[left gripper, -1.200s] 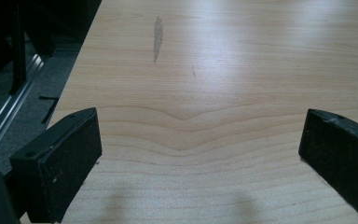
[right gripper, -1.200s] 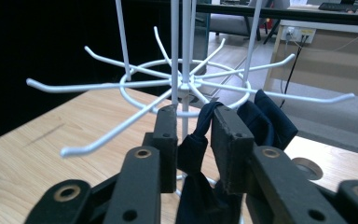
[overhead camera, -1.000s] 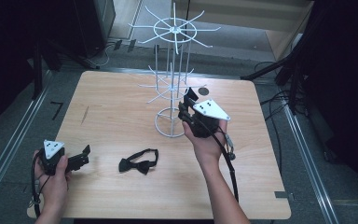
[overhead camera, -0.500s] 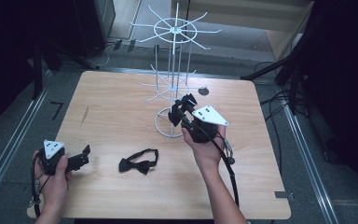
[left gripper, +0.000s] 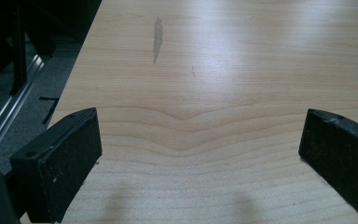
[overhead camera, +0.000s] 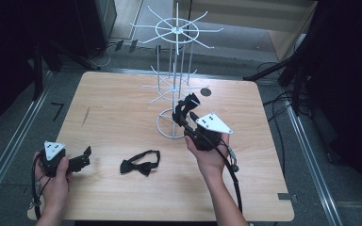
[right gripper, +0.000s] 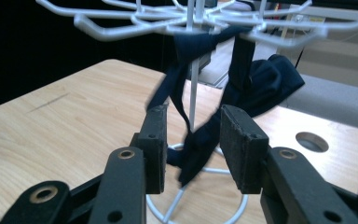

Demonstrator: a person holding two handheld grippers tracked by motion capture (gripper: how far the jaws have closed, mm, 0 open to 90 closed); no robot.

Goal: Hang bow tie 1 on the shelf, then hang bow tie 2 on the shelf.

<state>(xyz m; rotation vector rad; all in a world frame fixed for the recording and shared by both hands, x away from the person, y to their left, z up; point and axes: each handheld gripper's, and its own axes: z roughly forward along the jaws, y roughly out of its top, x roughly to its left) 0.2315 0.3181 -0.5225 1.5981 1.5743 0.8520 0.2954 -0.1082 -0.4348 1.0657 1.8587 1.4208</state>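
Bow tie (right gripper: 242,88) draped on rack (right gripper: 191,18); right tongs (right gripper: 191,140) just opening, strap between; left tongs (left gripper: 196,149) wide, empty.

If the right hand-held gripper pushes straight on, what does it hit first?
Probably the dark bow tie hanging between its jaws, then the white rack's pole just behind; depth is hard to judge.

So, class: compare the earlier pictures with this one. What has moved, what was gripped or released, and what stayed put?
The right gripper has sunk a little toward the rack base, its jaws just opening around the dark bow tie hung on a lower arm; the strap lies loose between them. The left gripper, the second bow tie on the table and the rack stayed put.
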